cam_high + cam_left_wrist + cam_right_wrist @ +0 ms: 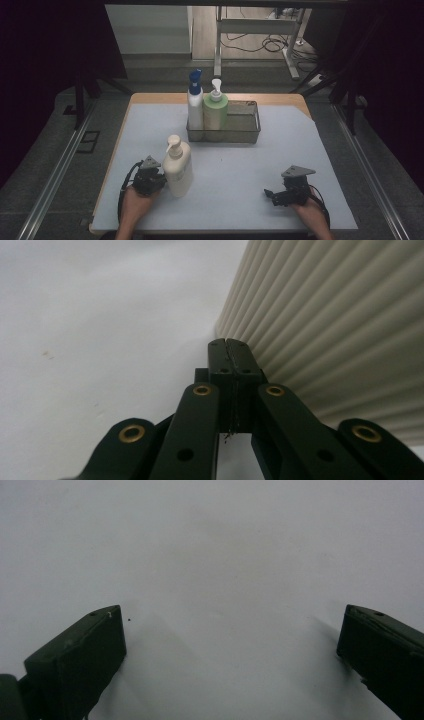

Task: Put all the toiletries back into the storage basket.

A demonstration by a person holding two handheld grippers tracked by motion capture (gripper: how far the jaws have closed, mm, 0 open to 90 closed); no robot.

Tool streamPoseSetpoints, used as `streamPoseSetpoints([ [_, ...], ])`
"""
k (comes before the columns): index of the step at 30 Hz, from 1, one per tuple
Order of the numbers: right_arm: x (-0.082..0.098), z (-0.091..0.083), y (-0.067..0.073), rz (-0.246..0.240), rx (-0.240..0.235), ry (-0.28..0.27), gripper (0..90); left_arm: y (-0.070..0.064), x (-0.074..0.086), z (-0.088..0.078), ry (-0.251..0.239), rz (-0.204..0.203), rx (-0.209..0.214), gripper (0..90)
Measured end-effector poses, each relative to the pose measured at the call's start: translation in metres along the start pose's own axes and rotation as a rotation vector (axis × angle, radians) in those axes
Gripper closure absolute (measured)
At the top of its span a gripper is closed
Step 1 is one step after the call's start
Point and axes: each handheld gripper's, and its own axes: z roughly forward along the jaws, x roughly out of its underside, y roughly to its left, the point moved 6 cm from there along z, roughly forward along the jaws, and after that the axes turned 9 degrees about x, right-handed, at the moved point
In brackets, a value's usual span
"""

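- Where the scene is taken from above, a table [300, 150] covered by a pale grey mat is seen, its wooden edge showing at the far side.
- A wire mesh basket [245, 131] is set on the far middle of the mat; two bottles are stood in its left end.
- A cream pump bottle [178, 169], ribbed on its side, is stood upright on the near left of the mat, well apart from the basket.
- A green pump bottle [215, 111] with a white pump is held in the basket, just beside its neighbour.
- A white spray bottle [195, 102] with a blue head is placed at the basket's left corner.
- The left gripper [230, 352] is held just beside the cream pump bottle, at its left flank; its jaws are pressed together with nothing between them.
- The right gripper [232, 630] is kept low over the bare mat at the near right, its jaws spread wide apart and nothing held.
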Motion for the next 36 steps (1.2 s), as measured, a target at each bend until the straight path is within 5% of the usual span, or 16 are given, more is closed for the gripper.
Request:
streamPoseSetpoints([
  [23, 0.0, 0.0, 0.0, 0.0, 0.0, -0.001, 0.0, -0.038, 0.013, 0.012, 0.069, 0.034, 0.041, 89.4],
  [36, 0.0, 0.0, 0.0, -0.001, -0.001, 0.0, 0.0, -0.067, 0.007, 0.029, 0.097, 0.102, 0.095, 89.4],
])
